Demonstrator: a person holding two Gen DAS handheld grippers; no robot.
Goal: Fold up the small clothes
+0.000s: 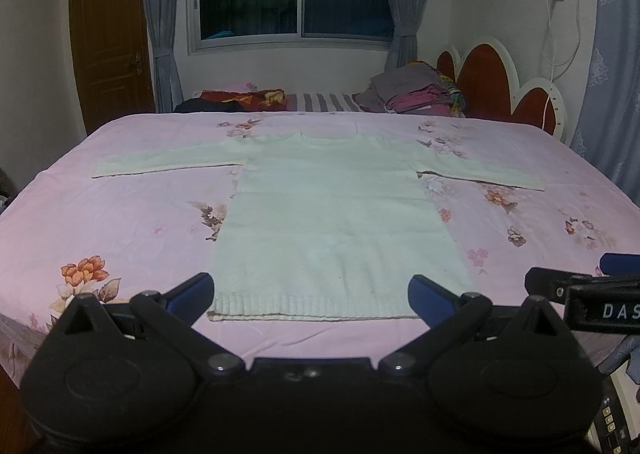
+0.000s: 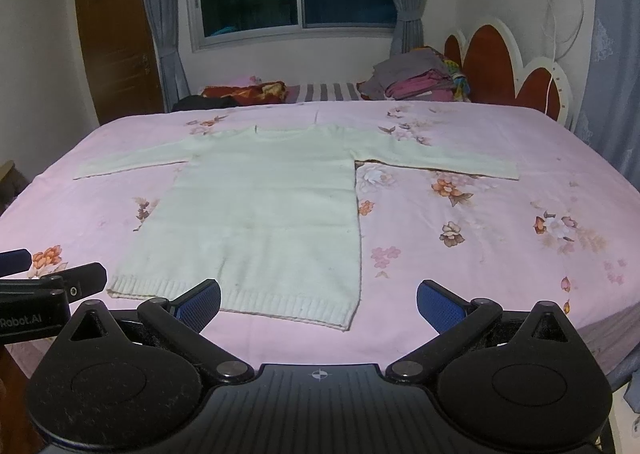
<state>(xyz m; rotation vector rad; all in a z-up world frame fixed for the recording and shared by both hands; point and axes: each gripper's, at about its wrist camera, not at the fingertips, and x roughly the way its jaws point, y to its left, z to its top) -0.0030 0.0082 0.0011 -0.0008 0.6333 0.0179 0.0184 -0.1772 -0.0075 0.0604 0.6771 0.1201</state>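
On the bed (image 1: 120,214), over its pink floral sheet, we see a pale knitted sweater (image 1: 332,222) spread flat, both sleeves stretched out sideways and the ribbed hem nearest us. Our left hand-held gripper (image 1: 311,296) hangs just before the hem, jaws spread wide and empty. Our right hand-held gripper (image 2: 319,304) is likewise released, by the hem's right corner.

White letters "DAS", cut off by the frame edge, on the right gripper (image 1: 600,286) body, seen right of the left fingers. "Robot.AI", start cut off, on the left gripper (image 2: 36,294) body, left of the right fingers. No other readable text.
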